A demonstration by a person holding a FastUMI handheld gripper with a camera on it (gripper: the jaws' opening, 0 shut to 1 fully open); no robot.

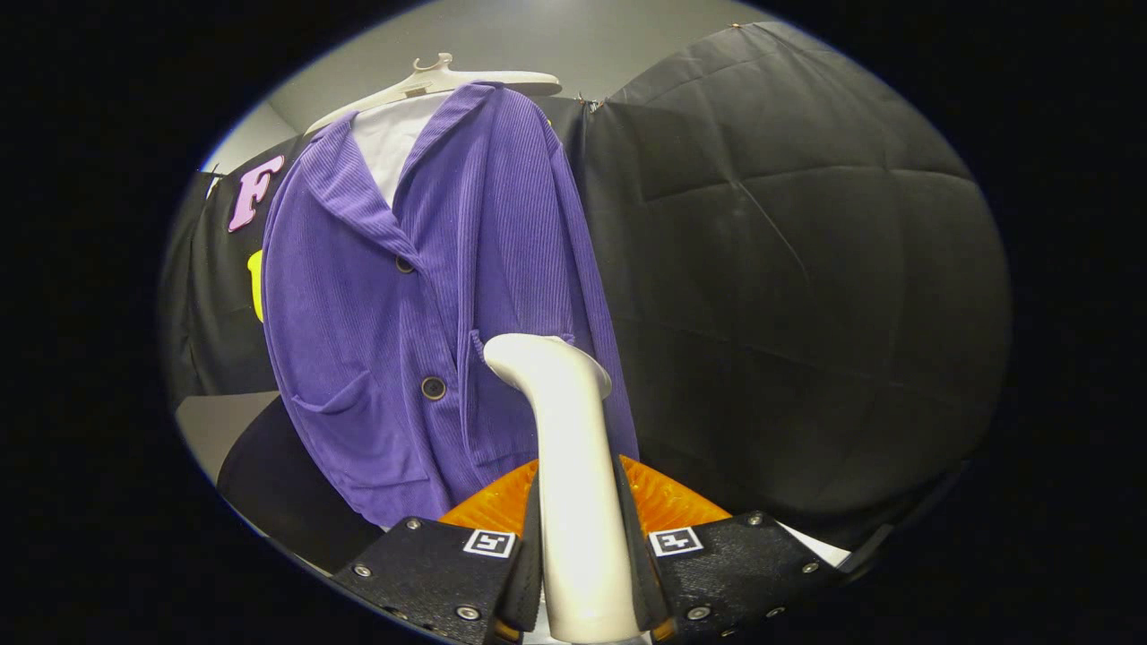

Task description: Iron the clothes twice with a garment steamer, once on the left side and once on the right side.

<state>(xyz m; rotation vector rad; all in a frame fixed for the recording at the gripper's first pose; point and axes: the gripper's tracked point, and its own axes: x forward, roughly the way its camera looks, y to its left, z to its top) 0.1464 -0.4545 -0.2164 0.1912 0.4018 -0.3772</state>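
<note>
A purple ribbed jacket [448, 287] hangs on a white hanger [430, 82] in front of the black cloth wall, with dark buttons down its front. My gripper [581, 537] is shut on the white handle of the garment steamer [573, 466], which stands up between the fingers. The steamer's head [542, 354] bends toward the jacket and rests at the lower right part of its front, beside the edge of a patch pocket. Whether the head touches the cloth is hard to tell.
Black cloth wall [789, 296] hangs to the right of the jacket and behind it. A grey surface [219, 425] and a dark rounded object [287, 493] lie below the jacket's left hem. An orange ribbed part [668, 502] sits just behind the fingers.
</note>
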